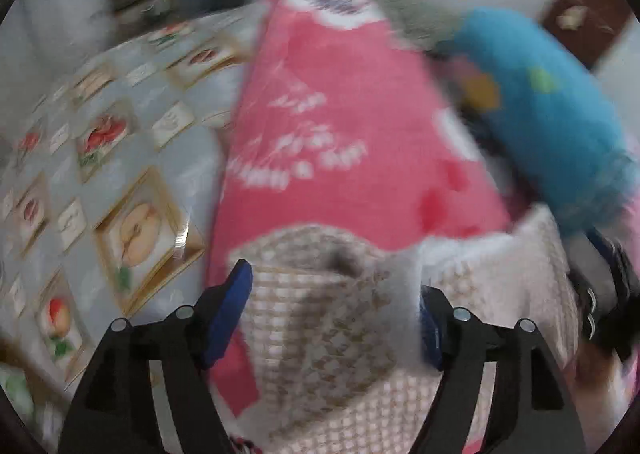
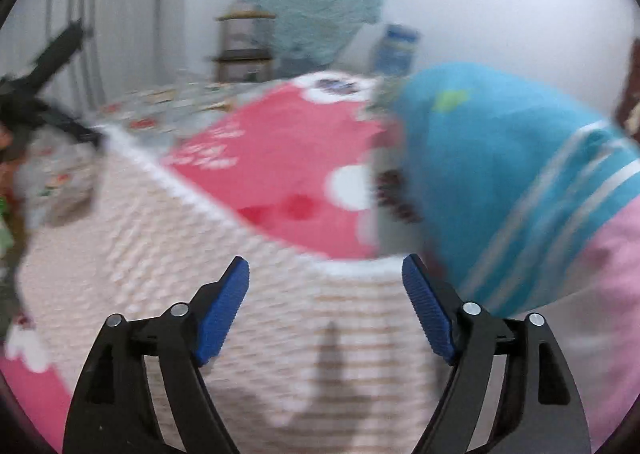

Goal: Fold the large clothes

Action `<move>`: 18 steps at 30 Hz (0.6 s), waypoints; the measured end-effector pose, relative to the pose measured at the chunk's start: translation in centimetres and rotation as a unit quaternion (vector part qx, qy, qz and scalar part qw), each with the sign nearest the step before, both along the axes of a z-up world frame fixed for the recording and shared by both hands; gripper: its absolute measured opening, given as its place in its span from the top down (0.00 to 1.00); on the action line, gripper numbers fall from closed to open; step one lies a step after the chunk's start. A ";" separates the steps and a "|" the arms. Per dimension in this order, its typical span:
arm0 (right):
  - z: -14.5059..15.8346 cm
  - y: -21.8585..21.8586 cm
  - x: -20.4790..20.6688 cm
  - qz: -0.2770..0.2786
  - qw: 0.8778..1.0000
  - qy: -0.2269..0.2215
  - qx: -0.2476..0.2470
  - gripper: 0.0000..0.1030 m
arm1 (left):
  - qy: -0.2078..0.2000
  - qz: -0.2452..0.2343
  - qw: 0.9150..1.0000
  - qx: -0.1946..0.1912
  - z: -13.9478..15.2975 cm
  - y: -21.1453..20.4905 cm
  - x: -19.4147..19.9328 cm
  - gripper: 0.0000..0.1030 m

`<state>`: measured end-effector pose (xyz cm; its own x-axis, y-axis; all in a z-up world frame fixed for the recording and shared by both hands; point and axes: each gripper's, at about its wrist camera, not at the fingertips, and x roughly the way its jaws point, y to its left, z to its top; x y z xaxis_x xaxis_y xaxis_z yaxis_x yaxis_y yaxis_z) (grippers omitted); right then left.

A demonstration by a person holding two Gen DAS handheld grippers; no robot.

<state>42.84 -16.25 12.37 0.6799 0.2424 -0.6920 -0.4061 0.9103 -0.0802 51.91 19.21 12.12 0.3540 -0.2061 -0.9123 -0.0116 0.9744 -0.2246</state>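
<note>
Both tongs stand apart, nothing pinched: left gripper [image 1: 334, 310] hangs over a rumpled fold of the beige checked garment [image 1: 320, 334], cloth between the jaws but not clearly pressed by the pads; right gripper [image 2: 324, 306] is above the same garment [image 2: 168, 254], flatter there. The garment lies near, directly under both tongs, on the pink printed blanket [image 1: 340, 114], its white fuzzy edge [image 2: 224, 210] running from far left to near right. By my read the left is nearer the cloth; blue garment [image 2: 500, 174] is piled right.
</note>
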 end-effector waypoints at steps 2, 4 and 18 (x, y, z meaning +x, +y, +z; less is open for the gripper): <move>-3.5 1.4 1.2 -0.002 0.999 0.047 -0.005 0.26 | 0.033 -0.014 0.985 -0.171 -0.7 0.1 0.5 0.31; -7.0 2.0 2.5 -0.017 0.997 0.078 -0.015 0.25 | 0.044 -0.057 0.972 -0.224 -0.7 -1.3 0.5 0.30; -8.0 1.3 4.2 -0.028 0.998 0.056 0.001 0.11 | -0.013 0.150 0.962 -0.227 -3.7 7.3 -0.7 0.30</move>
<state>47.00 -15.00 4.41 0.6107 0.2079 -0.7641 -0.3613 0.9318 -0.0352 51.19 26.54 8.38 0.4814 -0.4656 -0.7426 -0.2656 0.7299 -0.6298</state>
